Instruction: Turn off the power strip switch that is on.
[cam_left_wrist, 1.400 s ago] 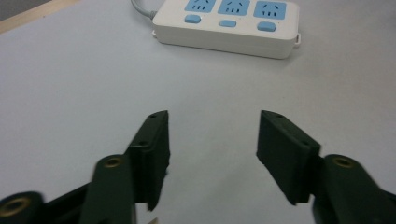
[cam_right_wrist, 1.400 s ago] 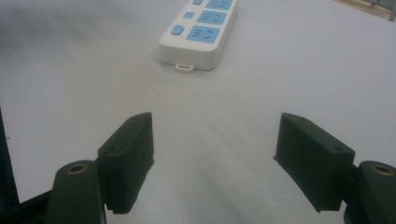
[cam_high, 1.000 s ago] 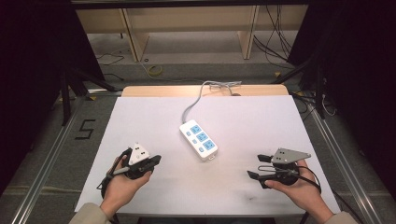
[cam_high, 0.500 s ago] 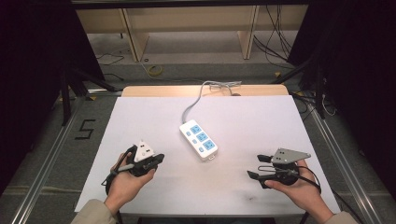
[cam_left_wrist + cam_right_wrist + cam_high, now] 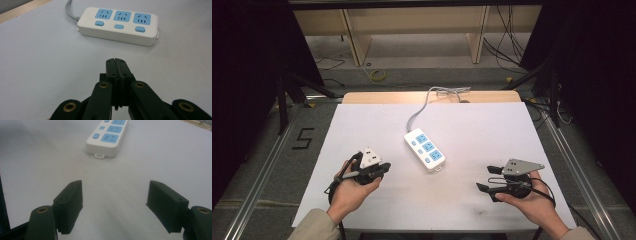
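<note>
One power strip (image 5: 425,149) with three sockets is lying on the tabletop (image 5: 362,125). Left tongs (image 5: 117,65) are staying pressed together, now edging nearer it; right tongs (image 5: 115,203) are gaping wide.

A single sign can be read: a black numeral "5" (image 5: 304,138) marked on the grey floor (image 5: 267,150), at the left of the high view beside the table's left edge. The white power strip (image 5: 425,149) at the middle of the table carries blue socket faces and blue buttons, but no lettering or brand on it can be made out in any view.
</note>
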A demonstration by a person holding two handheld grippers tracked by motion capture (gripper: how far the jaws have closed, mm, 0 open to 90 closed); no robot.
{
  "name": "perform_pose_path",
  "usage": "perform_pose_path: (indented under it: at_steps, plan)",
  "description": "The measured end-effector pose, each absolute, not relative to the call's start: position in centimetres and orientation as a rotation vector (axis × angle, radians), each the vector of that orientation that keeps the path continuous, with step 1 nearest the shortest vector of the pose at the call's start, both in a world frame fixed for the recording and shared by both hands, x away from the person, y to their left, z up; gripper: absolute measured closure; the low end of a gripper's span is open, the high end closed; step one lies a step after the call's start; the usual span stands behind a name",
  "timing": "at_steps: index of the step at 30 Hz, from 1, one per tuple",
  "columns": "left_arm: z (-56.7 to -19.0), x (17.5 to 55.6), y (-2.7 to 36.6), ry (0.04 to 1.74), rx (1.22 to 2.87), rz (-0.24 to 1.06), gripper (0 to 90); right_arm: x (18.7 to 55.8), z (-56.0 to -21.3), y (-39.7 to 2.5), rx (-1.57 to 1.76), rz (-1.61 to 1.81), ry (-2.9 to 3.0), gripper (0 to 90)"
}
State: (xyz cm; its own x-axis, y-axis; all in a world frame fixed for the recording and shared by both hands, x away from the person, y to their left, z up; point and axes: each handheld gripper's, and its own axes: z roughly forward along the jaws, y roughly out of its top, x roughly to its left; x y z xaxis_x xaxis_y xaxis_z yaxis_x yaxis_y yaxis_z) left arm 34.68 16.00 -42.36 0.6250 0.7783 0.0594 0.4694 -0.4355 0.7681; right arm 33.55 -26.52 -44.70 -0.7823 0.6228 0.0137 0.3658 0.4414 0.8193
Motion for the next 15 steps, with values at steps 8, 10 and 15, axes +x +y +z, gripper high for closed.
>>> perform_pose_path:
  at_steps: [8,10,15]
  plan:
    - [-42.40,35.17,15.70,0.979,2.112,0.523,89.8,33.48,-44.67,-26.50,0.846,1.261,2.411,29.1]
    - [-42.37,35.31,15.70,0.978,2.117,0.524,89.9,33.49,-44.67,-26.50,0.848,1.264,2.409,29.1]
    - [-42.33,35.59,15.56,0.982,2.119,0.522,89.9,33.52,-44.68,-26.47,0.843,1.264,2.412,29.1]
